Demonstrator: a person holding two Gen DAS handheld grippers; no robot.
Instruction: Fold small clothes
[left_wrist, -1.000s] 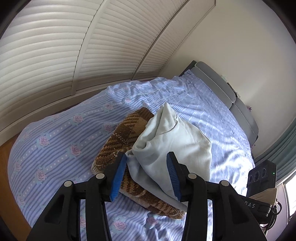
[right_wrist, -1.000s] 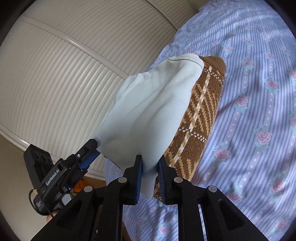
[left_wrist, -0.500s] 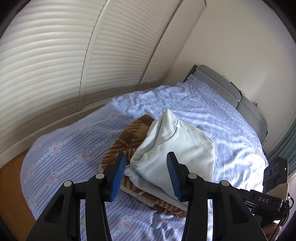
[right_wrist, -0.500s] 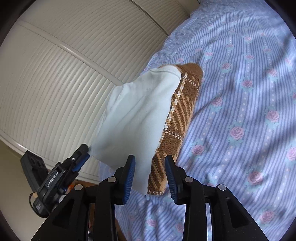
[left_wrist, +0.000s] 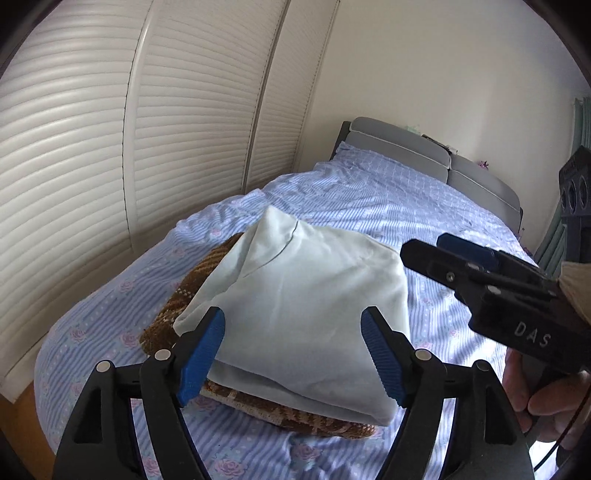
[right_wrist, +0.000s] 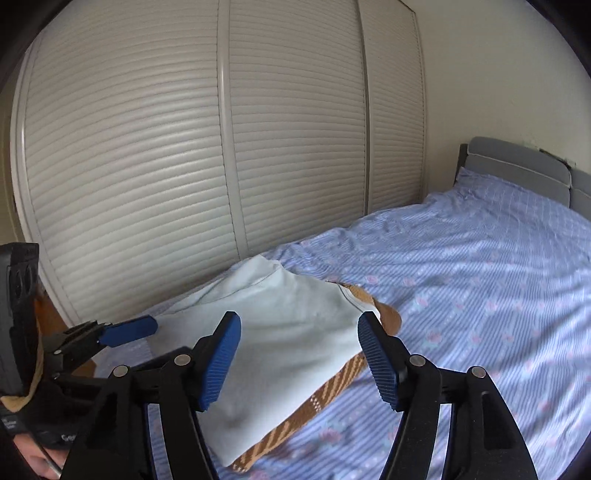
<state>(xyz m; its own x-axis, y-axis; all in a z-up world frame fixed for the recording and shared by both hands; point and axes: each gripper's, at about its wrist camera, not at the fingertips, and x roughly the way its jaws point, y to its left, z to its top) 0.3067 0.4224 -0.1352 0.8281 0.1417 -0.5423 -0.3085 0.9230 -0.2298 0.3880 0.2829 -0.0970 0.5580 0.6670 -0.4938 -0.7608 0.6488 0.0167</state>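
Note:
A pale mint folded garment (left_wrist: 306, 302) lies on top of a brown plaid knit piece (left_wrist: 184, 295) on the bed. It also shows in the right wrist view (right_wrist: 288, 332), over the brown knit (right_wrist: 332, 391). My left gripper (left_wrist: 295, 354) is open and empty, held just above the near edge of the pale garment. My right gripper (right_wrist: 299, 358) is open and empty, hovering over the garment's near side. The right gripper shows from the side in the left wrist view (left_wrist: 465, 258), and the left gripper shows in the right wrist view (right_wrist: 125, 330).
The bed (left_wrist: 388, 206) has a blue striped sheet with pink roses and a grey headboard (left_wrist: 424, 151). White louvred wardrobe doors (right_wrist: 184, 147) run along the bed's far side. Wooden floor (left_wrist: 22, 435) shows at the lower left.
My right gripper let go of the pale garment and opened wide; the garment dropped flat onto the brown knit. Both grippers pulled back and tilted up toward the headboard.

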